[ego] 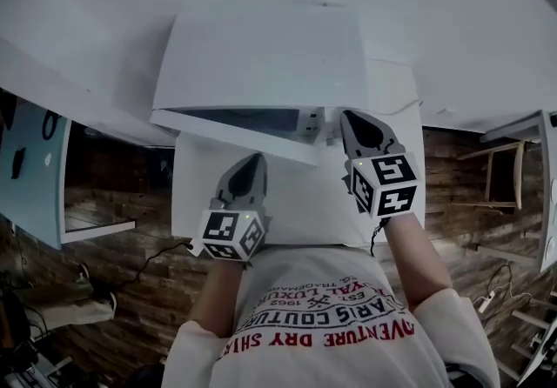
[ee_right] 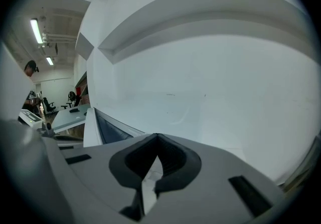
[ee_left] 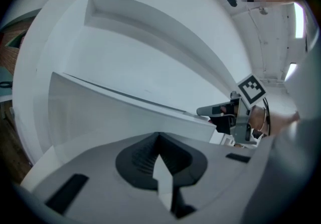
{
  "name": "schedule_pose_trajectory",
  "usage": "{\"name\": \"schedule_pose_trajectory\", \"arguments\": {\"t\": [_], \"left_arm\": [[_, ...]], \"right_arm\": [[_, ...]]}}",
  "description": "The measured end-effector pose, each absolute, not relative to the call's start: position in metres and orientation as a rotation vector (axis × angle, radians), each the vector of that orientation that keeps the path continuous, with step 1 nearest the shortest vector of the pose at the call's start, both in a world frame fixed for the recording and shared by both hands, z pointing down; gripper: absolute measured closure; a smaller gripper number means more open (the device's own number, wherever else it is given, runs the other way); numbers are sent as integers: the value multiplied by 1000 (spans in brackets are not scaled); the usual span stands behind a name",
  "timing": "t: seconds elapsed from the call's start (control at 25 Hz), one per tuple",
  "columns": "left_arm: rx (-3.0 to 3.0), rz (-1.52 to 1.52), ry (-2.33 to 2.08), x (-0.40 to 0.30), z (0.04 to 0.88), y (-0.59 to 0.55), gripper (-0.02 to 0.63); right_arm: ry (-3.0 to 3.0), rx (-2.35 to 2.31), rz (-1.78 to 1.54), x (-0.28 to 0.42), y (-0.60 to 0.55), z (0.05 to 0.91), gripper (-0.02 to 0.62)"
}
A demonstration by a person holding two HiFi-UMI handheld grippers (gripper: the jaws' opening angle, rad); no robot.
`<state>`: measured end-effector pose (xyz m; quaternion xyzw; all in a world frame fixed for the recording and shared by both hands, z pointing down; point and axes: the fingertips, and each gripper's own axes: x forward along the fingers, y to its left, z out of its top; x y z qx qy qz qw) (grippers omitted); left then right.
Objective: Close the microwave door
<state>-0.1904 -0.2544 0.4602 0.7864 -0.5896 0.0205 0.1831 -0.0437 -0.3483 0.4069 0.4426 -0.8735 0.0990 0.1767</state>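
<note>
- Left gripper [ee_left: 158, 136]: jaws pinched together with nothing between them, tip just in front of the microwave door [ego: 233, 136].
- Right gripper [ee_right: 156, 136]: jaws together too, empty, by the microwave [ego: 261, 56] front's right end.
- Door hangs ajar over the white table [ego: 300, 199].

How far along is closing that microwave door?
Nothing is finished yet: the microwave door stands ajar, angled out from the microwave. In hand: the left gripper, fingers shut and empty, points at the door's outer face; the right gripper, also shut, sits by its right end. Left: swing it flush.
</note>
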Motion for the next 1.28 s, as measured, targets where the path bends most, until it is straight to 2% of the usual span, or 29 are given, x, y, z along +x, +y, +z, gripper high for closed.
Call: {"name": "schedule_pose_trajectory", "arguments": {"t": [0.56,1.28], "left_arm": [[2183,-10,-1706,-208,462,-295,604],[2244,158,-1737,-207,461,-307,604]], "right_arm": [[-2504,1296,266,-43,-348,405,583],[-2526,1366,281,-40,-347,404,583]]}}
